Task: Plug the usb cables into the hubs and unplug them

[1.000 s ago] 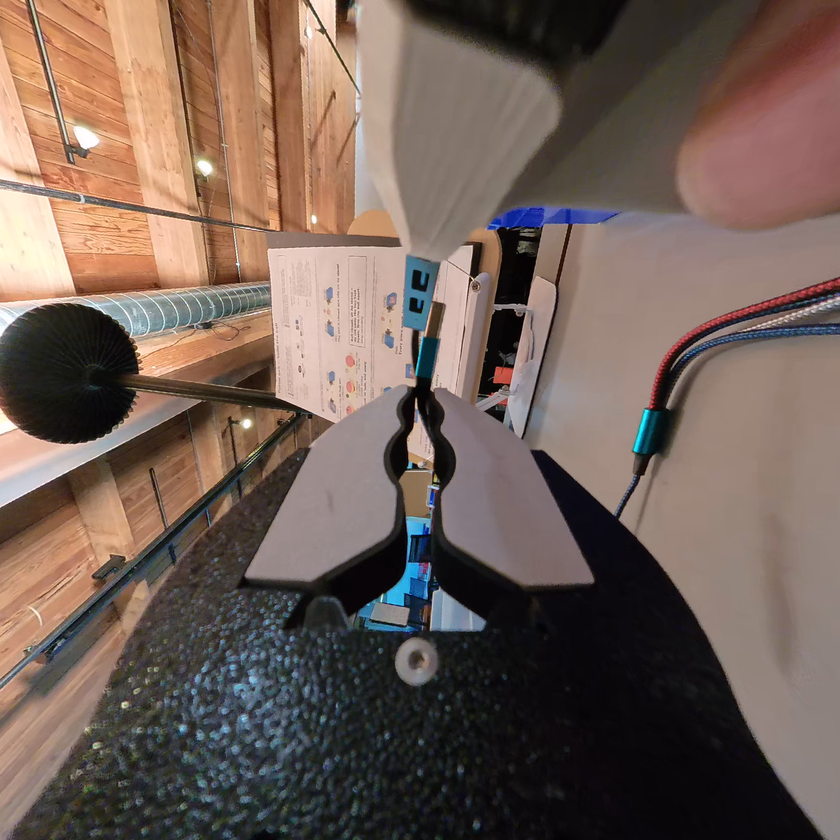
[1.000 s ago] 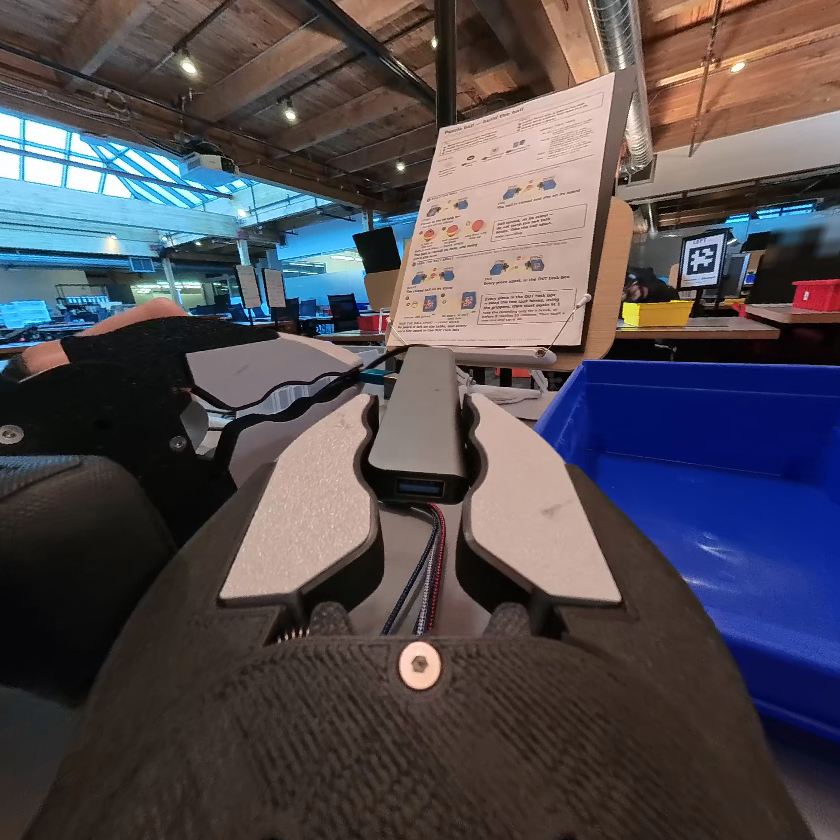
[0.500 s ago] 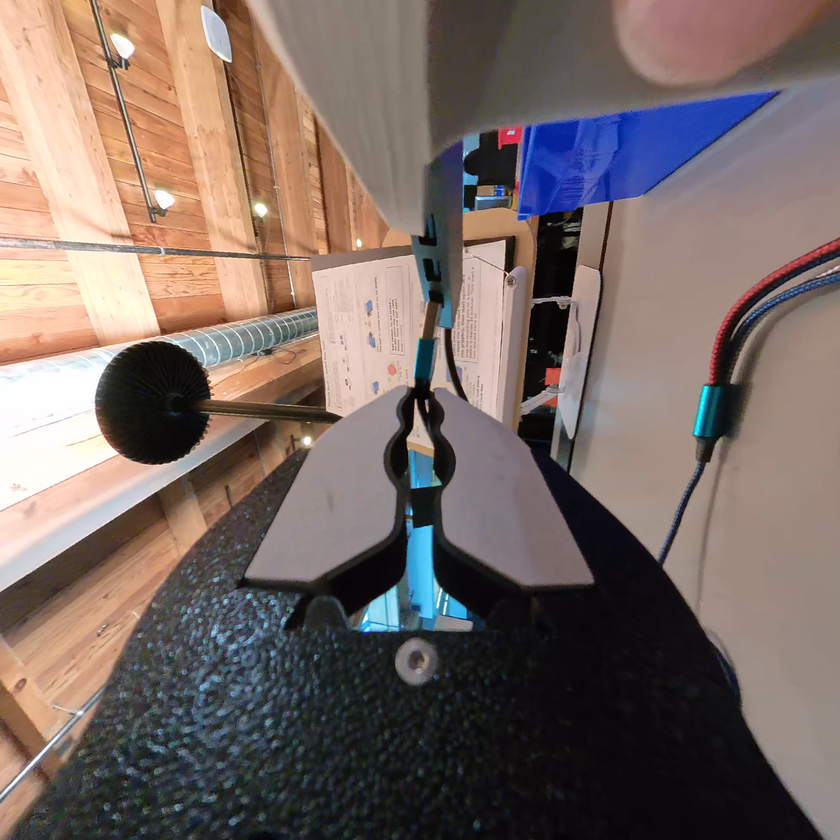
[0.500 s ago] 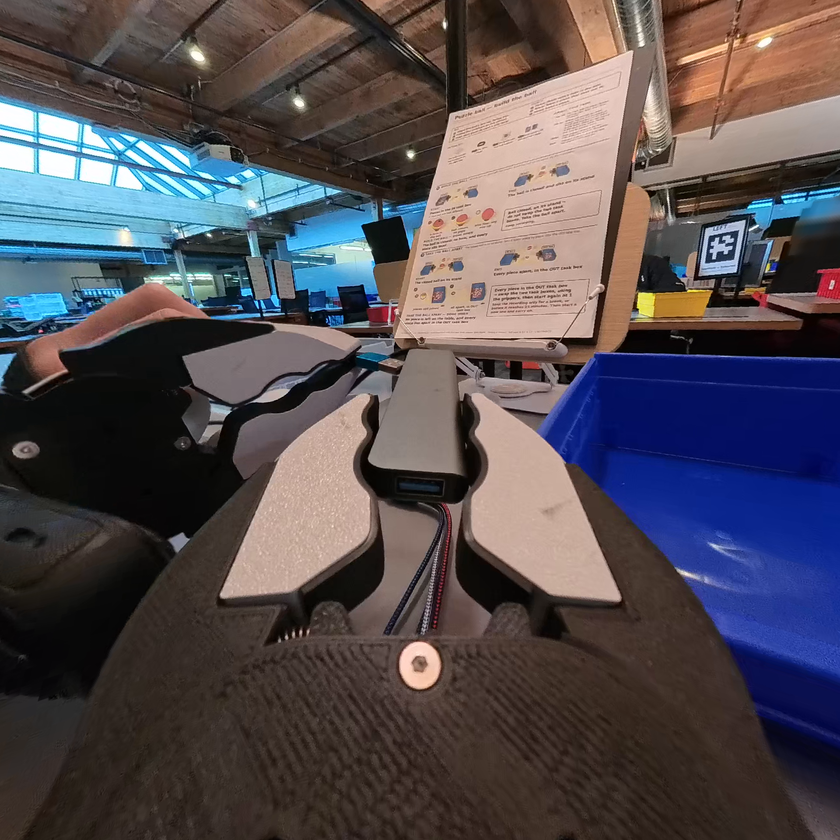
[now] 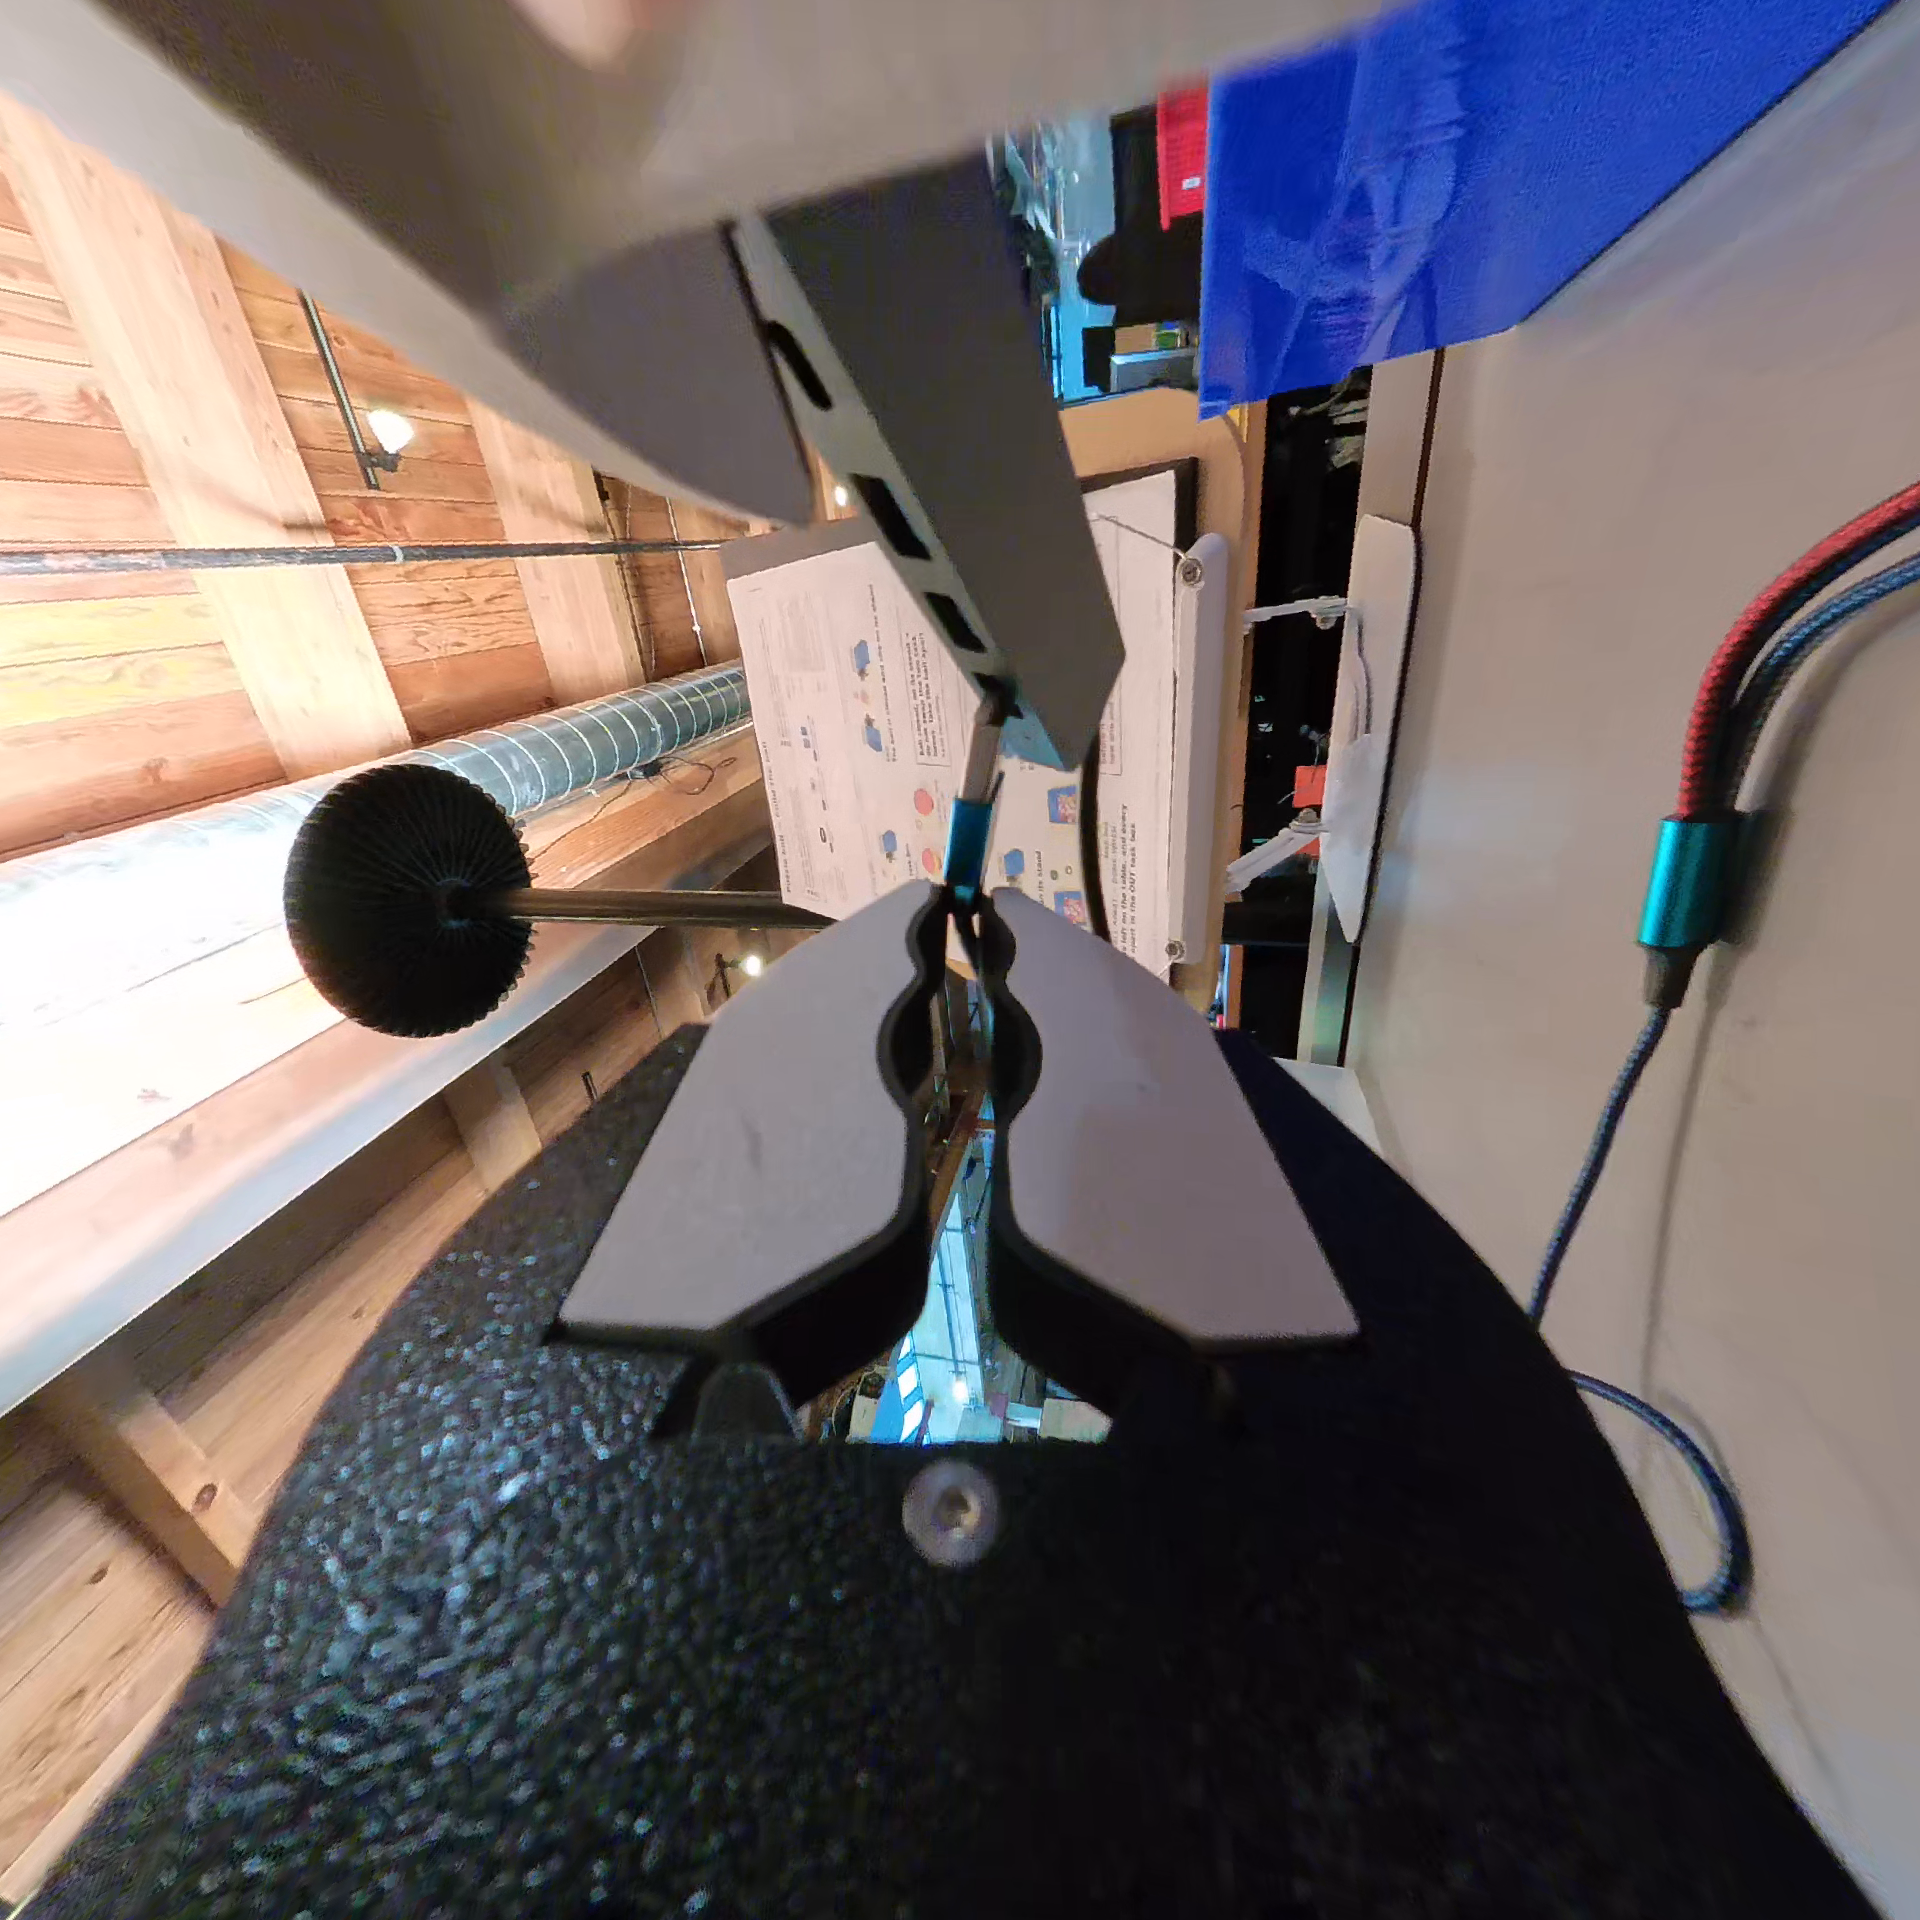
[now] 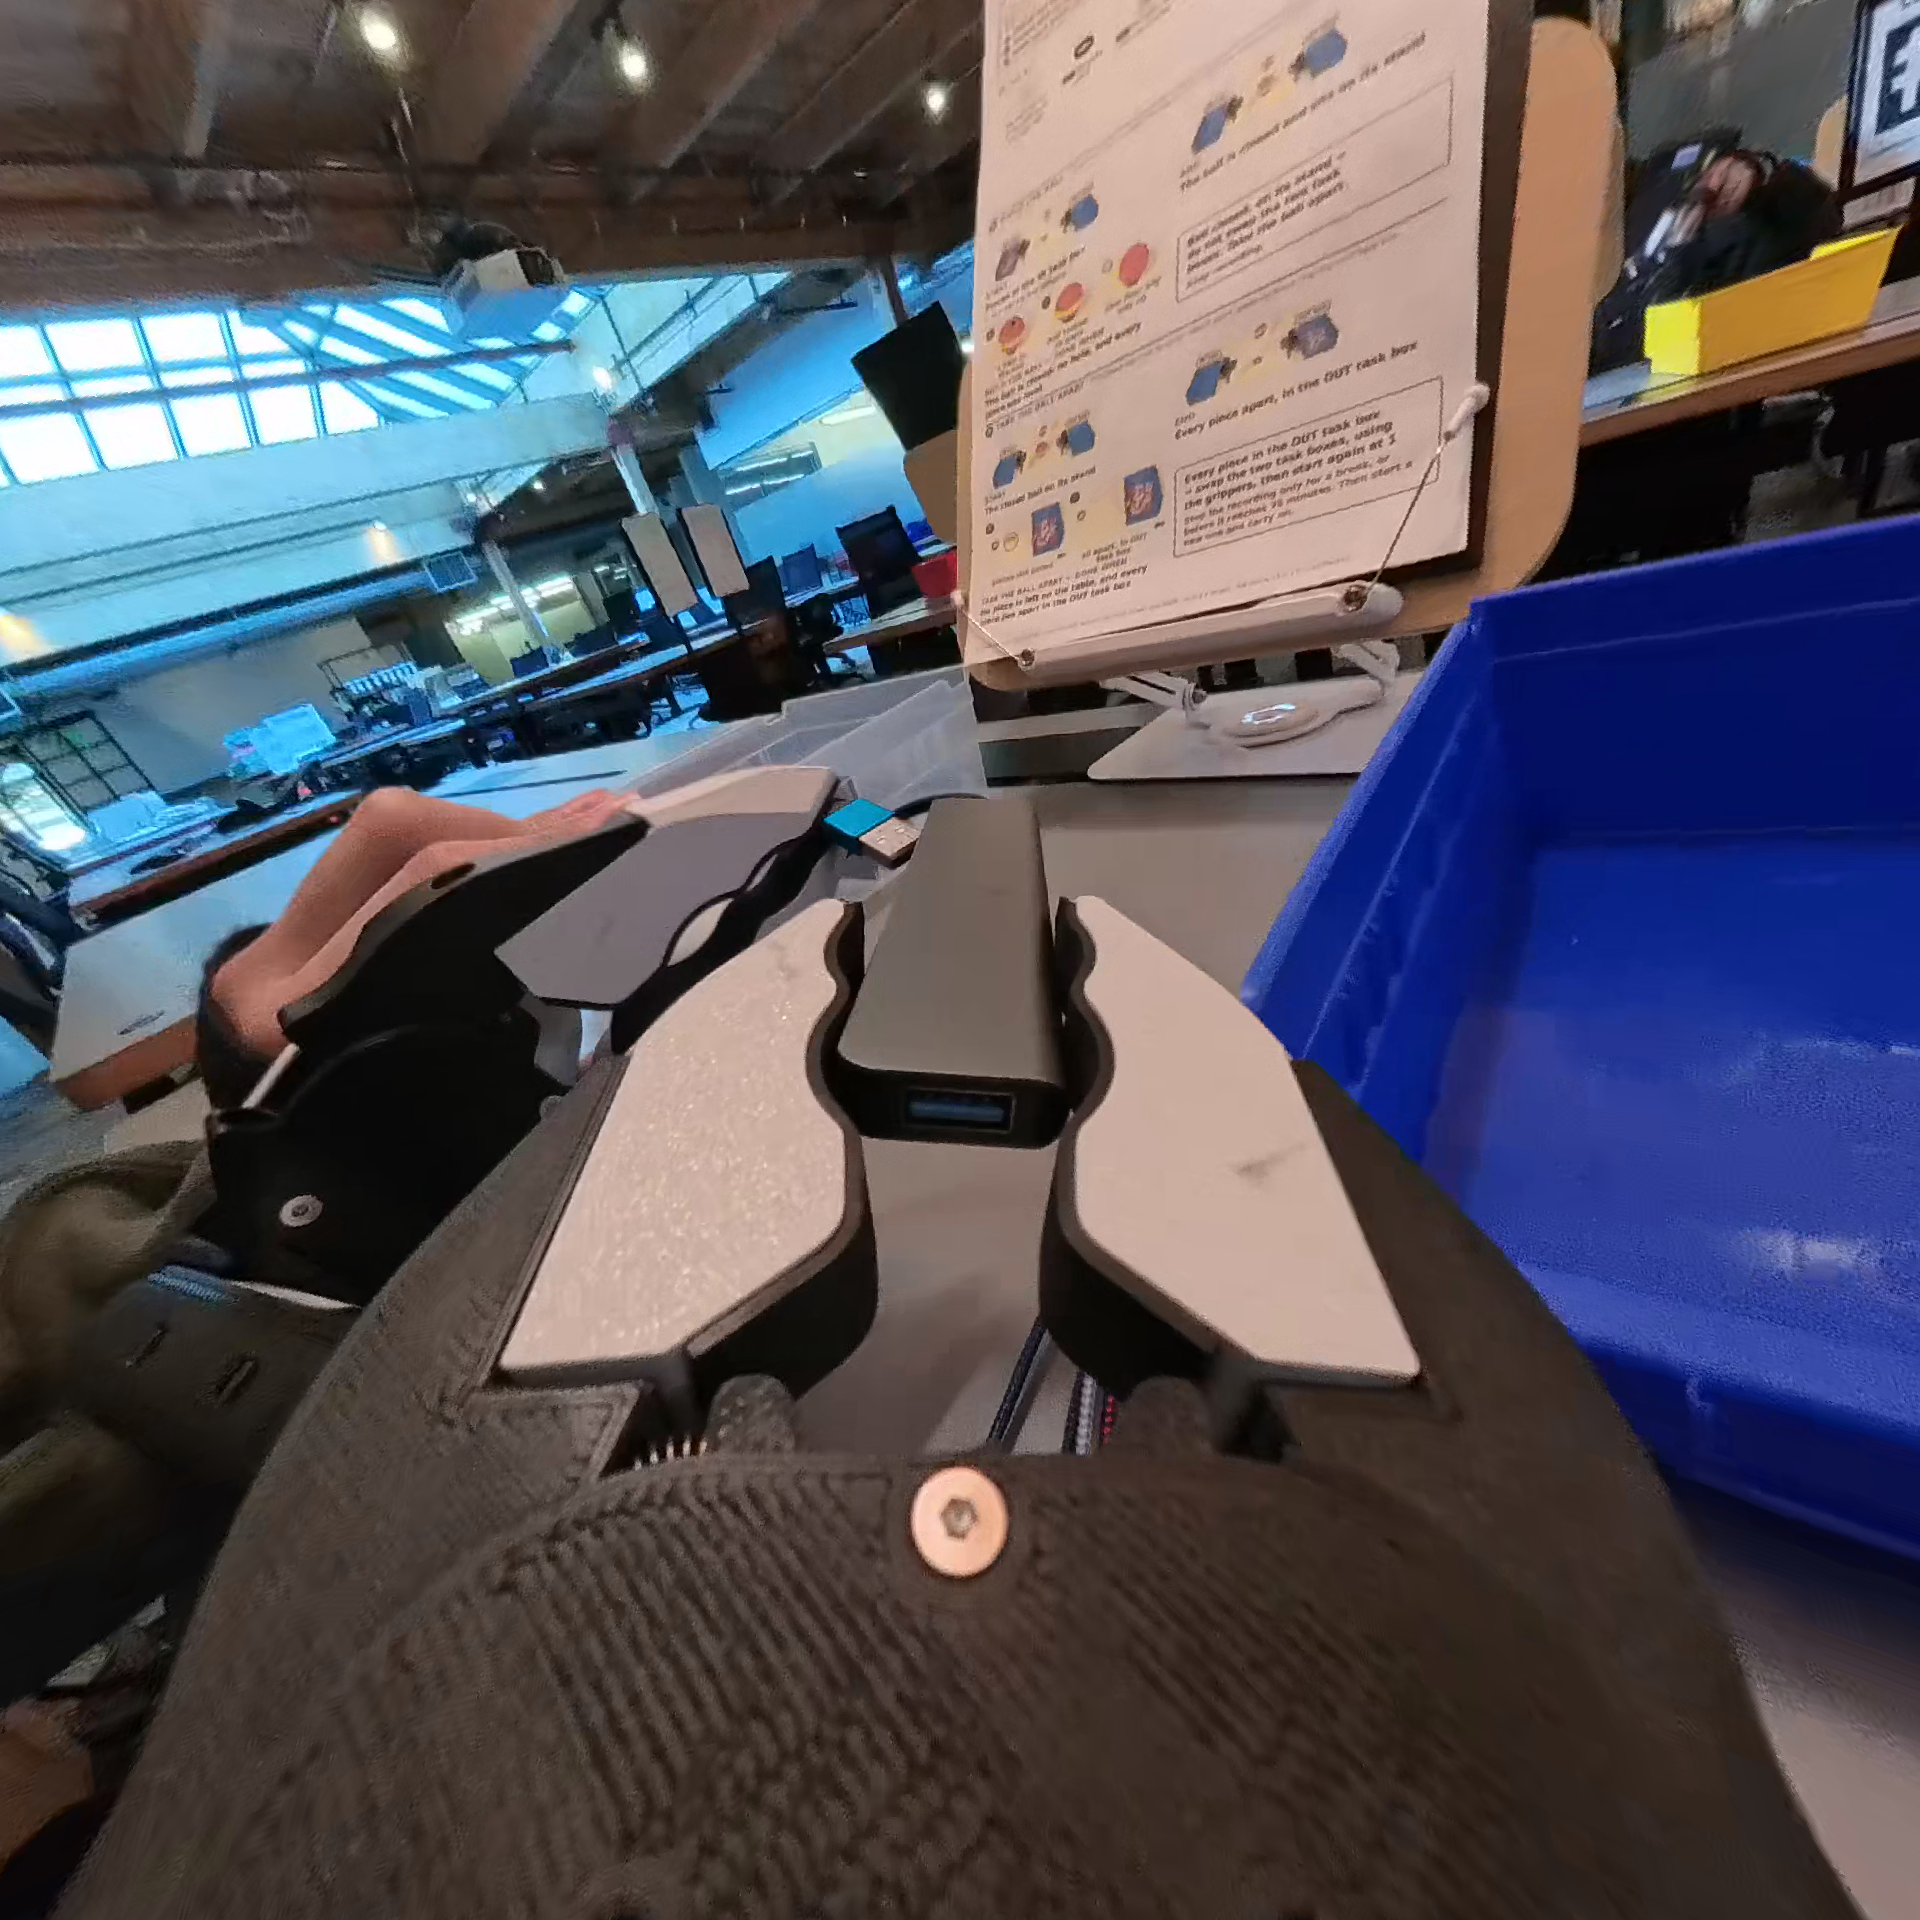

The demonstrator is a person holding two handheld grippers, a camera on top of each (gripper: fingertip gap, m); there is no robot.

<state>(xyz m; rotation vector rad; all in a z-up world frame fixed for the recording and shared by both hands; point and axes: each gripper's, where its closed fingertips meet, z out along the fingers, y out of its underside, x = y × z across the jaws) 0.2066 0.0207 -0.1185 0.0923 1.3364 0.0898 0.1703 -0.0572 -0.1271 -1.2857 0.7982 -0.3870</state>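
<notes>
Printed instruction sheet point(image 6: 1226, 312) on a tan stand behind the blue bin point(image 6: 1621, 1039): headings, boxed text and small coloured pictures; wording not recorded. Same sheet point(image 5: 862, 727) shows sideways in left wrist view. Black-and-white square marker sign point(image 6: 1886, 83) at top right, cropped. Hub point(image 6: 961, 935): no marking legible.

The left gripper point(image 5: 966, 914) has its two fingers pressed together on a USB cable just behind its teal plug point(image 5: 964, 847). The metal tip of the plug touches the last port on the side of the grey hub point(image 5: 935, 436). On the pale table point(image 5: 1714, 1195), to the right, more braided cables point(image 5: 1766, 675) lie below a blue bin point(image 5: 1507, 187).
</notes>
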